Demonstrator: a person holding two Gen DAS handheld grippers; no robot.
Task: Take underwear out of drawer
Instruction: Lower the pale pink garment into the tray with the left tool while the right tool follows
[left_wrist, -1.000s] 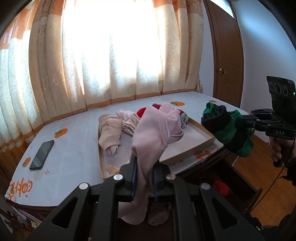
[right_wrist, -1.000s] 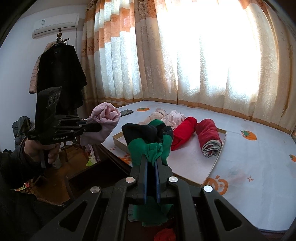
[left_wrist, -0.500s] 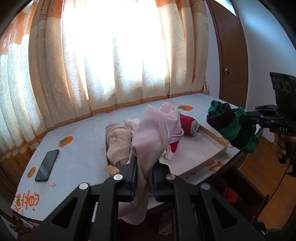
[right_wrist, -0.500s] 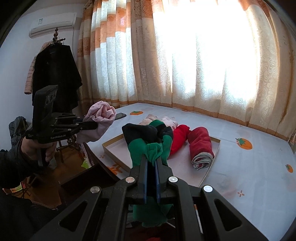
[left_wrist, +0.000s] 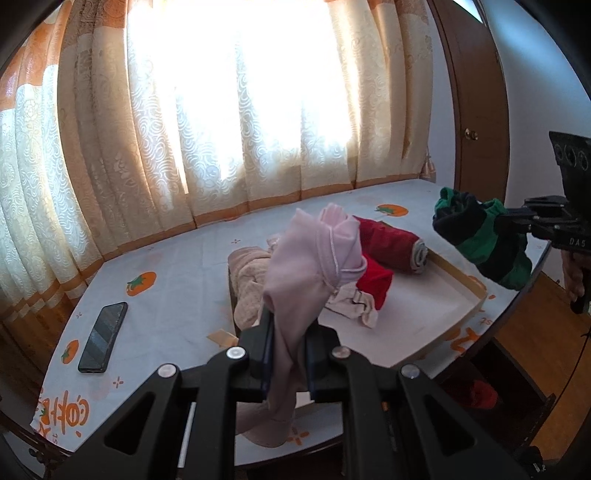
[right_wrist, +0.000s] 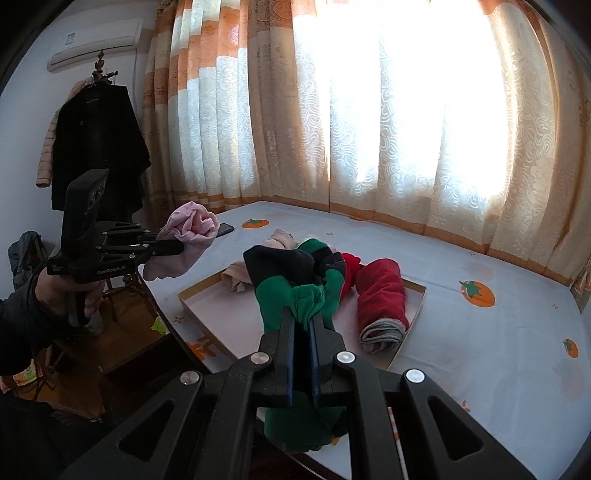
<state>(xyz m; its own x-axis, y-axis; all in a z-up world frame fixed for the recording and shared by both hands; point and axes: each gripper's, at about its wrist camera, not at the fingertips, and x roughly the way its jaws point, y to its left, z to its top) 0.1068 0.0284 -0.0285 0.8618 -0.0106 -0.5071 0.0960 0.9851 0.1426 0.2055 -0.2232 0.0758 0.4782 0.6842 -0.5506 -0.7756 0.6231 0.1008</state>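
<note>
Left gripper (left_wrist: 289, 330) you hold clamped on pink underwear (left_wrist: 310, 258); right gripper (right_wrist: 303, 325) pinches green-black underwear (right_wrist: 295, 280). Drawer (left_wrist: 491, 391), at 4 o'clock, shows only partly, contents apparently red.

We see phone (left_wrist: 102, 338) lying flat on surface (left_wrist: 166, 295); black coat (right_wrist: 98, 146) hanging beside curtains (right_wrist: 369, 129); air conditioner (right_wrist: 96, 44) above.

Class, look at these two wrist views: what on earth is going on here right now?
A person holds a gripper in each hand above a table with an orange-print cloth. The left gripper is shut on a pale pink garment; the right gripper is shut on a green and black garment. Below them, a shallow cardboard tray already holds red and beige rolled clothes. A black phone lies nearby.
</note>
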